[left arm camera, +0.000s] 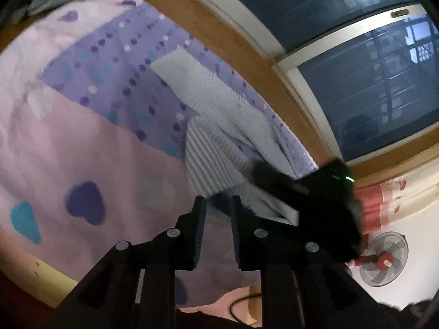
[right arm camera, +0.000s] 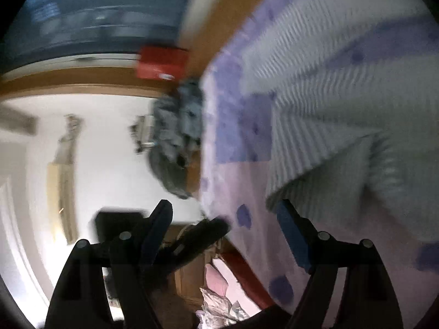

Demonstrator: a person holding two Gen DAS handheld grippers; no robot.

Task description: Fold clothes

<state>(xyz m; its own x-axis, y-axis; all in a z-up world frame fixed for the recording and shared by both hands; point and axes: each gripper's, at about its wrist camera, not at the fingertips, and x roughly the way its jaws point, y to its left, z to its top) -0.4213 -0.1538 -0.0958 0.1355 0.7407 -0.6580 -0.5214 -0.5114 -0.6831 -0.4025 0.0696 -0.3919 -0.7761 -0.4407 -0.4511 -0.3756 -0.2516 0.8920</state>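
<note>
Mid-fold: we have the striped garment (left arm camera: 219,109) lying on the bed (left arm camera: 82,142), left hand-held gripper (left arm camera: 218,205) slightly parted and empty, right hand-held gripper (right arm camera: 225,219) released; next, regrasp an edge.

Garment (left arm camera: 219,104) on bedspread (left arm camera: 82,137), window (left arm camera: 370,96) behind the bed.

Ribbed knit garment (left arm camera: 219,101), soft cloth bedsheet (left arm camera: 82,142), glossy window glass (left arm camera: 370,96)
</note>
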